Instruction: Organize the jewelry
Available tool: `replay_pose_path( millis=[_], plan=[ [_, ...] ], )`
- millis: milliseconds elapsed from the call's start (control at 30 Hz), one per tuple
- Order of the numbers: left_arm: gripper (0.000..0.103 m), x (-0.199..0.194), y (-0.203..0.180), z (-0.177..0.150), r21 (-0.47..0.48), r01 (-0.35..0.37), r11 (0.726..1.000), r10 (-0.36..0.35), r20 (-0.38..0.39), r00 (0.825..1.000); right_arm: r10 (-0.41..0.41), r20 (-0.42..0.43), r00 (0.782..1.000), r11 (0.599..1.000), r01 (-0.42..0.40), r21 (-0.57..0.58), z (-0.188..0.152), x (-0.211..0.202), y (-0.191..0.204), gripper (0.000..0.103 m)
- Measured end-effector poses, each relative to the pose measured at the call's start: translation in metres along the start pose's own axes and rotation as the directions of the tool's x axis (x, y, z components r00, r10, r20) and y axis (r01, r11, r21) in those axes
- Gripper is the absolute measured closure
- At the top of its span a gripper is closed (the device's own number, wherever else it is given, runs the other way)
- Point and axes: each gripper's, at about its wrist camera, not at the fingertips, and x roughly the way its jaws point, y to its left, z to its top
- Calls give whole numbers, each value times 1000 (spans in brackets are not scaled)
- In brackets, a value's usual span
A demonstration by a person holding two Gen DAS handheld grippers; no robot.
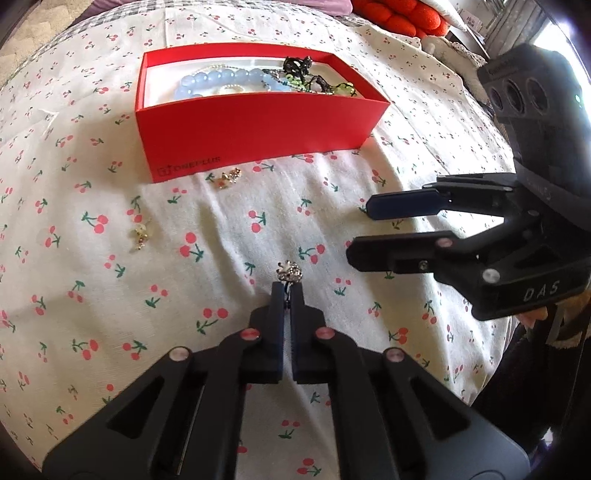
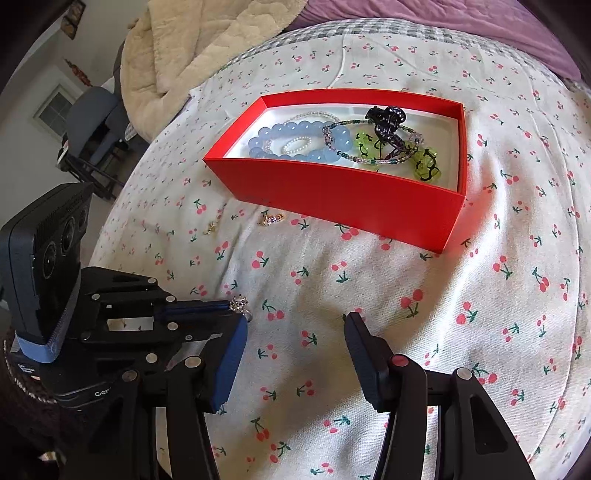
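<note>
My left gripper (image 1: pixel 287 287) is shut on a small silver ring (image 1: pixel 290 274), whose sparkly head pokes out past the fingertips, low over the cherry-print bedspread (image 1: pixel 110 295). From the right wrist view, the same ring (image 2: pixel 240 305) shows at the tip of the left gripper (image 2: pixel 221 307). A red box (image 1: pixel 258 136) (image 2: pixel 332 199) lies further back and holds a blue bead bracelet (image 2: pixel 280 136), green beads (image 2: pixel 424 162) and a dark piece (image 2: pixel 386 118). My right gripper (image 2: pixel 297 325) (image 1: pixel 364 232) hangs open with nothing in it, just right of the ring.
Two loose pieces lie on the cloth in front of the box: a gold one (image 1: pixel 227 177) (image 2: pixel 271 218) and a pale one (image 1: pixel 142 234) (image 2: pixel 211 227). A cream blanket (image 2: pixel 177 48), a purple cover (image 2: pixel 480 26) and a red cushion (image 1: pixel 402 14) border the bed.
</note>
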Motion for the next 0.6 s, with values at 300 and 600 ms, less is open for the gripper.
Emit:
replay_pose_path(
  millis=[300, 600],
  plan=[
    [100, -3, -5, -13, 74, 1, 997, -1, 4, 1000, 116, -31, 993, 990, -113, 90, 8, 18, 5, 48],
    [100, -14, 5, -23, 75, 10, 997, -9, -12, 1000, 94, -57, 994, 995, -92, 48, 15, 34, 25, 52]
  ],
)
